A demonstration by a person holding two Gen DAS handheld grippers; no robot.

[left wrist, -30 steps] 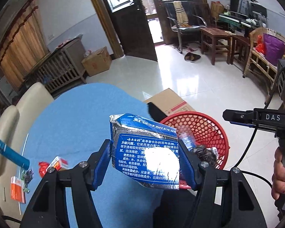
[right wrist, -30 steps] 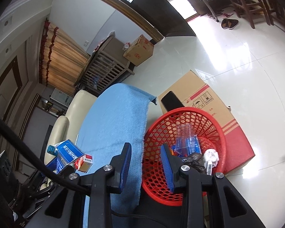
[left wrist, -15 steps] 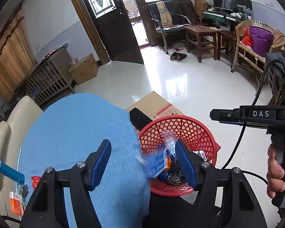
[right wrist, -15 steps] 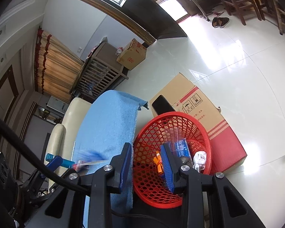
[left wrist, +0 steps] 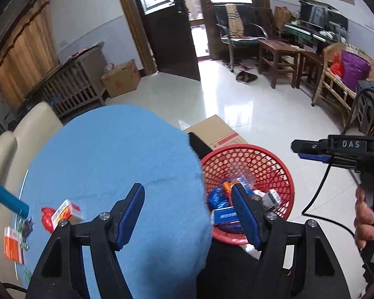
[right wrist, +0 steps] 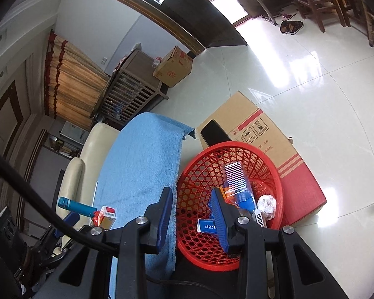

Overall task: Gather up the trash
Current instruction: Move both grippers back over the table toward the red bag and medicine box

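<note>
The red mesh basket (left wrist: pixel 269 157) (right wrist: pixel 266 159) stands on the floor beside the blue-cloth table (left wrist: pixel 107 154) (right wrist: pixel 142 159). The blue box (left wrist: pixel 224 215) (right wrist: pixel 207 226) lies inside it among a plastic bottle (right wrist: pixel 236 182) and crumpled paper (right wrist: pixel 266 203). My left gripper (left wrist: pixel 187 214) is open and empty above the table's edge. My right gripper (right wrist: pixel 190 215) is open and empty over the gap between table and basket; it also shows in the left wrist view (left wrist: pixel 311 150). On the table lie a small red-white box (left wrist: pixel 67 210) (right wrist: pixel 107 215), a red wrapper (left wrist: pixel 46 218), a blue tube (left wrist: pixel 7 196) (right wrist: pixel 76 205) and an orange packet (left wrist: pixel 12 246).
A cardboard box (left wrist: pixel 217 132) (right wrist: pixel 266 134) with a black phone-like slab (right wrist: pixel 214 132) on it sits behind the basket. A cream sofa (left wrist: pixel 17 134) lies past the table. Wooden stools (left wrist: pixel 281 59), chairs and a crib (left wrist: pixel 77 84) stand farther back on the tiled floor.
My left gripper opened and let go of the blue box, which fell into the red basket. The left gripper then swung left, back over the table. The right gripper stayed open.
</note>
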